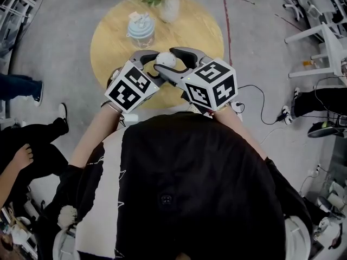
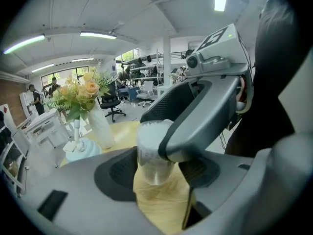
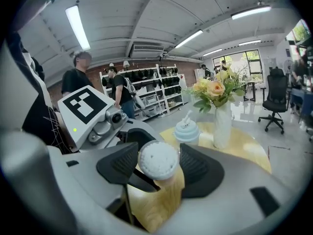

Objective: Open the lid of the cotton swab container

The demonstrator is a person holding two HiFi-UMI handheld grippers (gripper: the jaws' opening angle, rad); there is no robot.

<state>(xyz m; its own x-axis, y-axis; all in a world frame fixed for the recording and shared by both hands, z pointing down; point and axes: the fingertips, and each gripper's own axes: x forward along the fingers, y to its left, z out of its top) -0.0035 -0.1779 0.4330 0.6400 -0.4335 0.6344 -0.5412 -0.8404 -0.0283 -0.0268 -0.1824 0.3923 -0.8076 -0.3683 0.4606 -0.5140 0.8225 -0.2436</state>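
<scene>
A small clear cotton swab container (image 1: 165, 59) with a white dotted top is held between both grippers over the near edge of the round wooden table (image 1: 108, 42). My left gripper (image 2: 157, 171) has its pads against the clear body (image 2: 152, 161), one on each side. My right gripper (image 3: 157, 168) comes from the other side, and its pads close on the white top (image 3: 157, 158). In the left gripper view, one right finger (image 2: 195, 126) crosses in front of the container's upper part. In the head view the two sets of fingers overlap around the container.
A light-blue lidded jar (image 1: 140, 30) and a white vase of flowers (image 1: 169, 4) stand farther back on the table. People sit or stand at the left. White chairs and a floor cable (image 1: 260, 99) are at the right.
</scene>
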